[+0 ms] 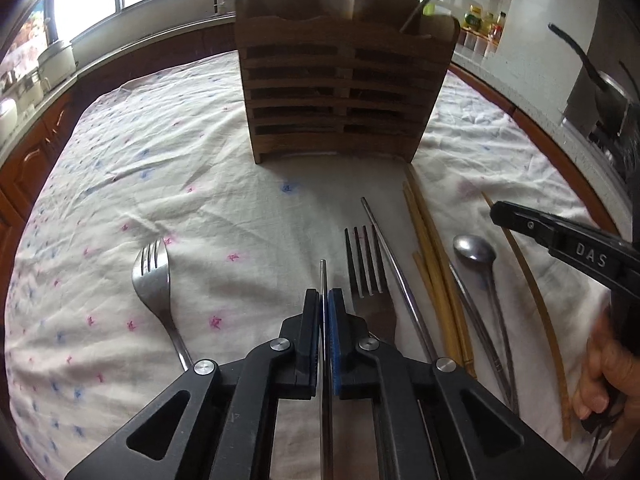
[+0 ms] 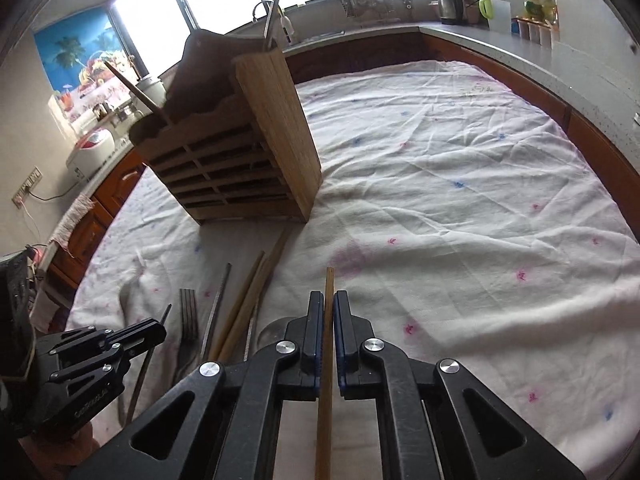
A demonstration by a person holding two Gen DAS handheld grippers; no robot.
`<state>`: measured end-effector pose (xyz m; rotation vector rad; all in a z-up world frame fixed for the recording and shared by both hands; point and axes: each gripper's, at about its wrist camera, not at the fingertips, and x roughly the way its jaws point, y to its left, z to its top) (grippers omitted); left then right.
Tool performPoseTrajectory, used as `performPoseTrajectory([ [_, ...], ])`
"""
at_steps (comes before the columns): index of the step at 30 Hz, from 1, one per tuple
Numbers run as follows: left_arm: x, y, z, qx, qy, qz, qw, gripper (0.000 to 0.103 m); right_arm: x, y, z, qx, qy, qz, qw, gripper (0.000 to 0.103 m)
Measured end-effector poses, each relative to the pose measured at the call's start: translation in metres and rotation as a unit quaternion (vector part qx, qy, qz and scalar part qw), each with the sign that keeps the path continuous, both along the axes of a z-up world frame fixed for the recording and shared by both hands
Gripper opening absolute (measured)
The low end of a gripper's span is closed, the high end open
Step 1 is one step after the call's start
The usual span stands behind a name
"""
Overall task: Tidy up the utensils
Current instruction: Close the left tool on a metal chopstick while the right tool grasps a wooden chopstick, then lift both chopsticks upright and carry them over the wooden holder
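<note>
My left gripper (image 1: pixel 325 292) is shut on a thin metal chopstick (image 1: pixel 323 274) whose tip pokes out past the pads. The right gripper (image 2: pixel 329 300) is shut on a wooden chopstick (image 2: pixel 329 280); the left wrist view shows it at the right (image 1: pixel 498 214), that chopstick (image 1: pixel 538 296) running under it. A slatted wooden utensil holder (image 1: pixel 340 92) (image 2: pixel 240 152) stands ahead with a few utensils in it. On the cloth lie a silver fork (image 1: pixel 154 276), a dark fork (image 1: pixel 366 264) (image 2: pixel 188 312), another metal chopstick (image 1: pixel 400 272), several wooden chopsticks (image 1: pixel 428 248) (image 2: pixel 256 288) and a spoon (image 1: pixel 474 248).
A white tablecloth (image 2: pixel 460 200) with pink and blue marks covers the table. Kitchen counters with wooden cabinets (image 1: pixel 24 160) ring the table. A kettle (image 2: pixel 450 0) and bottles stand on the far counter. A hand (image 1: pixel 604 376) holds the right gripper's handle.
</note>
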<state>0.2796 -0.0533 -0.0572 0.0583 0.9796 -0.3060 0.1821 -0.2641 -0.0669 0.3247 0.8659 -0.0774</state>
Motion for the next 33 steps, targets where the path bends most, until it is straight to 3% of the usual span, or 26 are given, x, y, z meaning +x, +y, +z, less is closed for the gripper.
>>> performPoseTrajectory([
  [15, -0.059, 0.038, 0.077, -0.071, -0.064, -0.016, 0.9953, 0.003, -0.044, 0.014, 0.074, -0.005, -0.083, 0.008, 0.996, 0.005],
  [33, -0.138, 0.096, 0.152, -0.128, -0.16, 0.009, 0.9788, 0.003, -0.082, 0.03, 0.151, -0.022, -0.178, 0.013, 0.984, 0.005],
])
